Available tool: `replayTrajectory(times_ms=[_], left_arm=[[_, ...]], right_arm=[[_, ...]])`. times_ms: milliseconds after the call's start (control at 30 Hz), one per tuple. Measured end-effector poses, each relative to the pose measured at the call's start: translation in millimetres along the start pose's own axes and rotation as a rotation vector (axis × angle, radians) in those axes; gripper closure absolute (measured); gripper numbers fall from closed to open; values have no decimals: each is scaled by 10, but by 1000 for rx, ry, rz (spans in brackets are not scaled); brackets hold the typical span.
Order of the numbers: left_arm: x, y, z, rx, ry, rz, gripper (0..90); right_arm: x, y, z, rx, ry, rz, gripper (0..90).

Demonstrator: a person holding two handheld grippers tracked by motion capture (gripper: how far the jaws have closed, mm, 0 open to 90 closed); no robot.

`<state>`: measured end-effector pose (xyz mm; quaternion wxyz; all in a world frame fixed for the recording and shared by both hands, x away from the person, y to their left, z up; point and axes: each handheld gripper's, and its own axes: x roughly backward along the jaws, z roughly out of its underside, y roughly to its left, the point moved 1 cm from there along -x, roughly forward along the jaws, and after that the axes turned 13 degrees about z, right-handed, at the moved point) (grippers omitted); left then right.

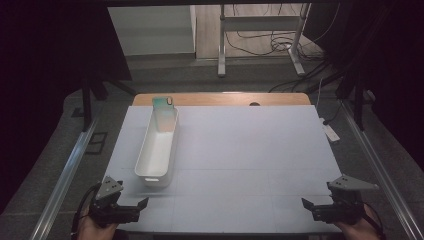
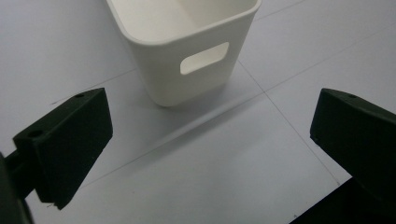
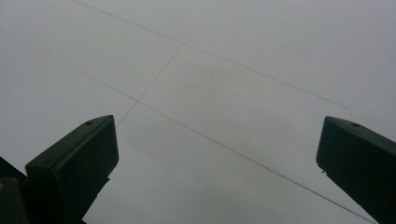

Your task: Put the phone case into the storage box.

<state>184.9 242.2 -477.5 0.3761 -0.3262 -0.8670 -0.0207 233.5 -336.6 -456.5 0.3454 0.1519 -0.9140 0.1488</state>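
Observation:
A long white bin (image 1: 156, 152) lies lengthwise on the left half of the white table mat (image 1: 240, 150). A pale green flat item (image 1: 162, 103) stands up at the bin's far end; I cannot tell what it is. My left gripper (image 1: 141, 206) rests at the near left edge, just in front of the bin's near end, open with nothing between its jaws. In the left gripper view the bin's near wall (image 2: 187, 51) with its handle slot lies ahead of the wide-apart jaws of the left gripper (image 2: 210, 149). My right gripper (image 1: 307, 206) sits at the near right edge, open over bare mat (image 3: 215, 93).
A wooden table edge (image 1: 220, 98) shows beyond the mat. Metal rails (image 1: 65, 170) run along both sides. On the floor behind stand a metal frame (image 1: 260, 30) and loose cables (image 1: 280, 45). A white power strip (image 1: 330, 131) lies off the right side.

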Motion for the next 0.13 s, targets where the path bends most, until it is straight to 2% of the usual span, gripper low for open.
replayTrajectory(times_ms=[133], left_arm=[[-6, 2, -7, 4, 0, 3, 1]], right_arm=[[-4, -5, 2, 4, 3, -1, 0]])
